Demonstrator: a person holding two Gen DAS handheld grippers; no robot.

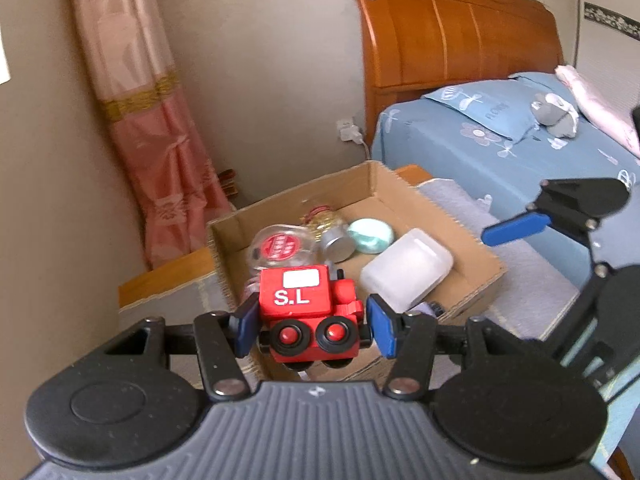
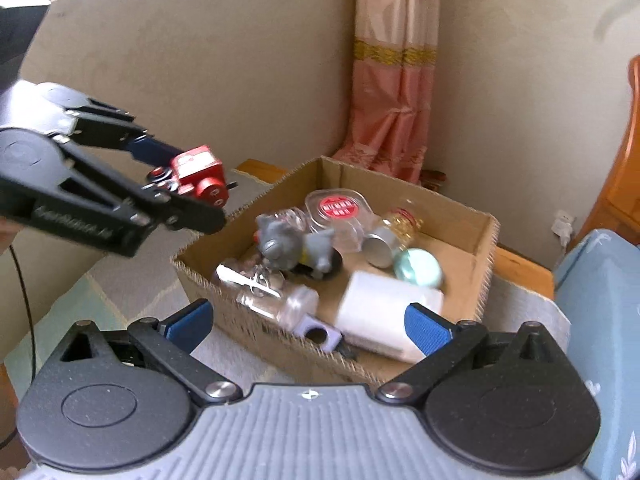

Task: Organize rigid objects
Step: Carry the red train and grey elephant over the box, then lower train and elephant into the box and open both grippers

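My left gripper [image 1: 312, 326] is shut on a red toy train [image 1: 304, 300] marked "S.L", held in the air just before the near-left side of an open cardboard box [image 1: 400, 196]. In the right wrist view the train [image 2: 196, 178] hangs left of the box [image 2: 486, 248]. My right gripper [image 2: 308, 326] stands wide open over the box's near wall, holding nothing; a white plastic jar [image 2: 384, 320] lies just beyond it. The box also holds a grey toy figure [image 2: 288, 248], a clear red-lidded jar [image 2: 340, 208], a silver-lidded glass jar [image 2: 392, 236], a mint round thing [image 2: 418, 264] and a clear bottle [image 2: 280, 300].
The box rests on a cloth-covered low table [image 2: 120, 292] in a room corner. A pink curtain [image 1: 160, 140] hangs behind it. To the right stands a bed with a blue sheet [image 1: 520, 152], a wooden headboard [image 1: 452, 32] and a grey plush [image 1: 556, 114].
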